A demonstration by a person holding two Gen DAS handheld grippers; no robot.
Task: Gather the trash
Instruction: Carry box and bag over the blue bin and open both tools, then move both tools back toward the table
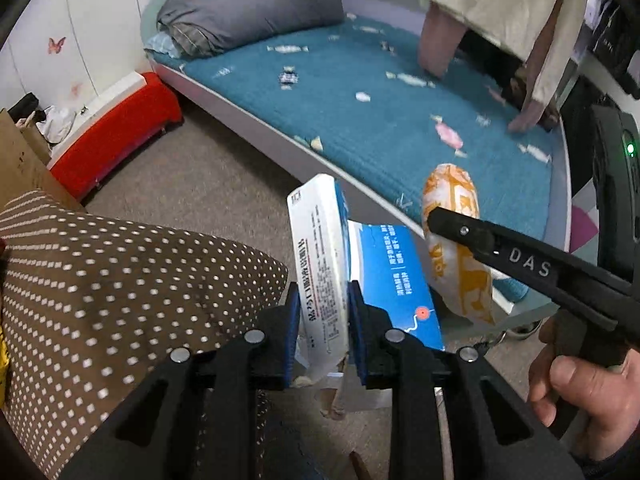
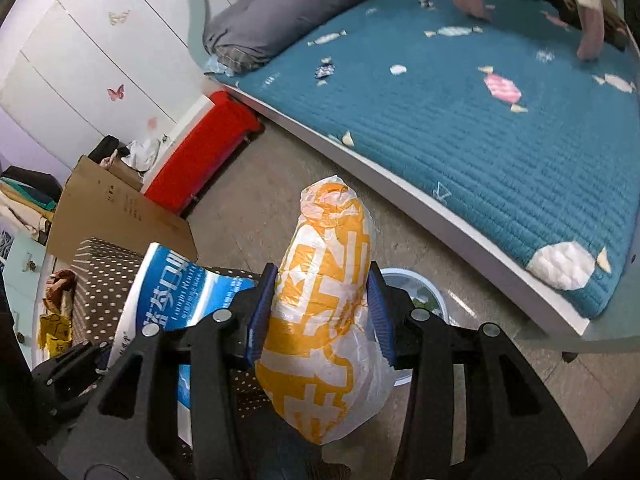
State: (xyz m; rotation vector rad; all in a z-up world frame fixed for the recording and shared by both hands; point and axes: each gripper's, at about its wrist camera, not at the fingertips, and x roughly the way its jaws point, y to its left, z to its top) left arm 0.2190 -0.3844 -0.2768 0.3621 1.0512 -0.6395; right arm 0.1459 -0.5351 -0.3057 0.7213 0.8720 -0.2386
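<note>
Both tongs angled floorward, trash gripped.

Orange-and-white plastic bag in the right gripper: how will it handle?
Probably soft: the bag bulges around the right gripper, which is pinching it. Likely light, since it stands up past the pads without drooping. The film looks glossy and crinkled, so it may slip.

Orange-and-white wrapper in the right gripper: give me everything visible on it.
The orange-and-white wrapper is a crinkly, glossy plastic bag, white with bold orange print, puffed into a long sausage shape with a twisted top end. It stands roughly upright, leaning slightly, clamped mid-body between the blue pads of the right gripper. It hangs above the floor beside the bed; nothing else visibly touches it.
</note>
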